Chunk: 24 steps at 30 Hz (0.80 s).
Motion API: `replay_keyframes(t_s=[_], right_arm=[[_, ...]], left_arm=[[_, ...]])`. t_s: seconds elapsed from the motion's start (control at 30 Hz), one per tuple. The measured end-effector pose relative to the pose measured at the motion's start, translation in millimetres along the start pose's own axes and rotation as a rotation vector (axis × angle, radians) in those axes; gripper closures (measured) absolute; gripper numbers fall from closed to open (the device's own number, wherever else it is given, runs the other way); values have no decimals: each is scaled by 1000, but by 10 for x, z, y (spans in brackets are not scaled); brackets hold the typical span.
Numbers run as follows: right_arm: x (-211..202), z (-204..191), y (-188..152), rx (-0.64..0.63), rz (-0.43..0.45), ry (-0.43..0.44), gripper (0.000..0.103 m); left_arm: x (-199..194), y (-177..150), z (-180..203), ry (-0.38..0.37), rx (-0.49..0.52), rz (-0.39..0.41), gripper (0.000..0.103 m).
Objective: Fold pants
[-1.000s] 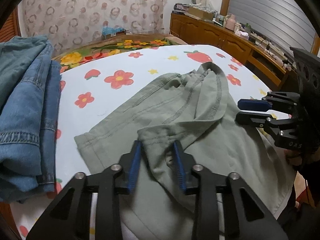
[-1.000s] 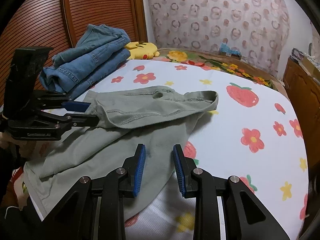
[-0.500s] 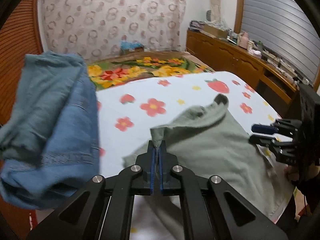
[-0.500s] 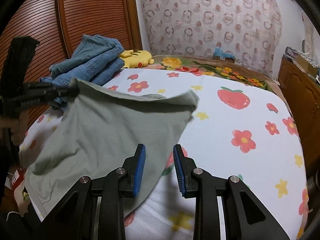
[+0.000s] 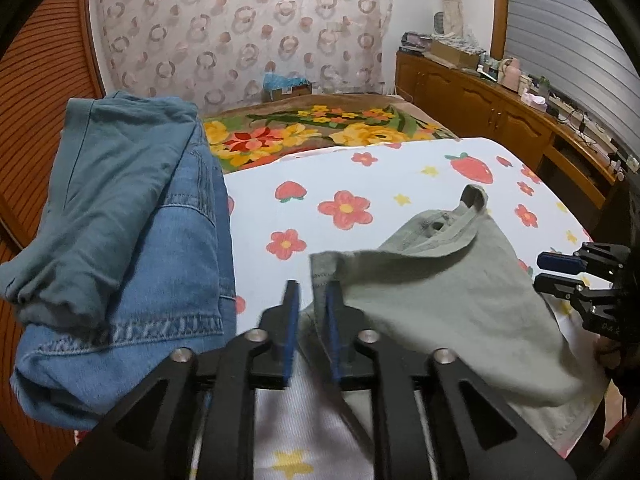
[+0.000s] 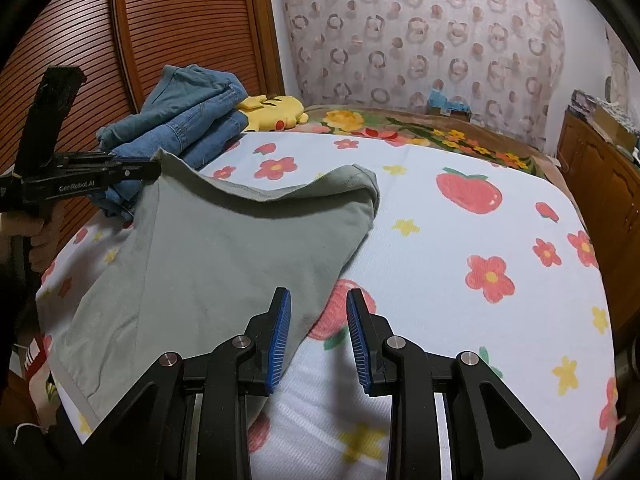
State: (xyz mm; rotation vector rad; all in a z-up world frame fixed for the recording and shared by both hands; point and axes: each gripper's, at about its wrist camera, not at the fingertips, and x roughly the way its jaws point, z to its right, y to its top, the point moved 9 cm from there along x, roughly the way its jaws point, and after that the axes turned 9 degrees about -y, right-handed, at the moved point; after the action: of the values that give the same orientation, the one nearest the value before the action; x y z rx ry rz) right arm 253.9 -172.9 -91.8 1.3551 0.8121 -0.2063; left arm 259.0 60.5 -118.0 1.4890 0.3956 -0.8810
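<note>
Sage-green pants [image 5: 448, 292] lie spread on the flowered bed sheet [image 5: 360, 184]; they also show in the right wrist view [image 6: 208, 264]. My left gripper [image 5: 312, 300] has its pads a little apart, with the pants' corner edge between them, lying against the right pad. In the right wrist view the left gripper [image 6: 154, 170] sits at the raised corner of the pants. My right gripper [image 6: 318, 320] is open and empty, just above the pants' right edge; it also shows at the right of the left wrist view [image 5: 560, 270].
A stack of folded blue jeans [image 5: 120, 248] lies on the bed's left side, close to my left gripper. A yellow plush toy [image 6: 276, 110] sits behind it. A wooden cabinet [image 5: 500, 120] runs along the right wall and a slatted wooden door [image 6: 180, 20] stands at left.
My left gripper closed on the pants' corner and pulled it left toward the jeans, unfolding the fabric. Now its pads have parted slightly. My right gripper stayed open and hardly moved.
</note>
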Motion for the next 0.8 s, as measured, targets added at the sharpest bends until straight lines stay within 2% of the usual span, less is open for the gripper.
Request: replay_keyframes(t_s=[0.1, 0.3, 0.5, 0.67, 0.77, 0.8], right_arm=[[2, 5, 2, 0, -1, -2, 73], [28, -1, 56, -33, -5, -3, 73], [115, 61, 257, -54, -14, -14, 73], [95, 100, 316, -57, 8, -37, 70], [136, 107, 304, -52, 2, -30, 70], [159, 109, 305, -54, -1, -33, 70]], left_arm=[[-44, -26, 31, -5, 0, 18, 57], [-33, -99, 99, -20, -1, 20, 55], [0, -184, 187, -52, -11, 19, 55], [-10, -276, 317, -88, 1, 19, 55], [16, -322, 390, -109, 8, 10, 51], [38, -337, 408, -108, 8, 3, 39]])
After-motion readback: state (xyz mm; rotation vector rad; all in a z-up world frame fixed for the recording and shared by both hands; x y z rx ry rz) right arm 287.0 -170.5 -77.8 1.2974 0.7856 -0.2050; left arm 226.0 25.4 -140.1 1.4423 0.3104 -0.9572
